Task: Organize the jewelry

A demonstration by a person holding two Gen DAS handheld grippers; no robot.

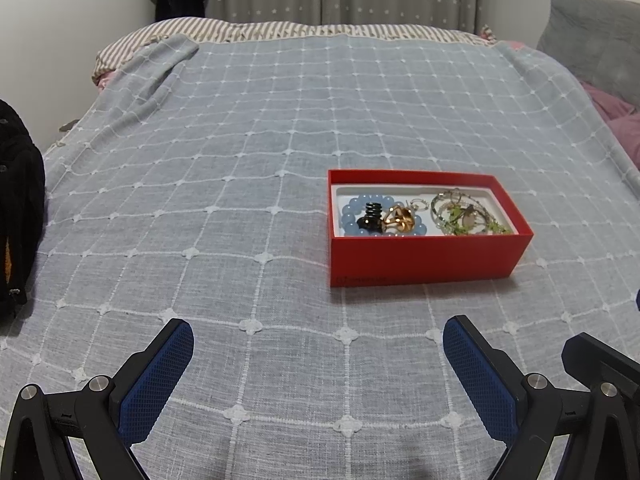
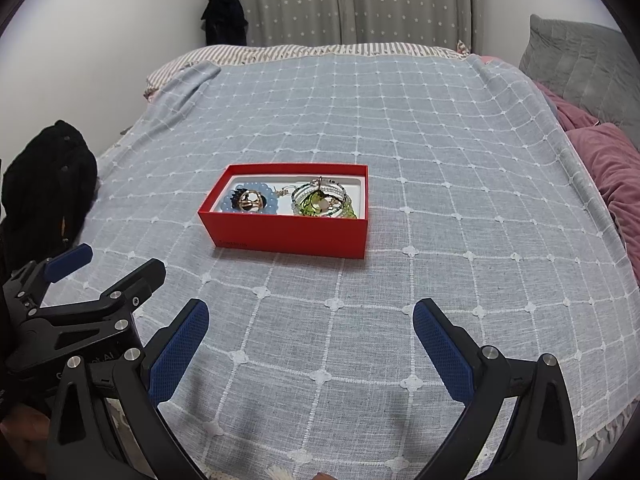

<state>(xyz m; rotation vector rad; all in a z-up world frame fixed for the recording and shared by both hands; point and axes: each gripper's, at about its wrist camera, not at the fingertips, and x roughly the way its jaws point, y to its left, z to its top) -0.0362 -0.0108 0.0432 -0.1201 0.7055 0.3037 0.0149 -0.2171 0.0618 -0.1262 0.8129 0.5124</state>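
On the bed, the red box holds all the jewelry; both tongs, left and right, hover spread and empty, well short

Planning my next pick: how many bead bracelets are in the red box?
2 clear: a blue bracelet at the left of the box, under clips, and a green-and-clear coiled bracelet at the right. That tangle may hide more.
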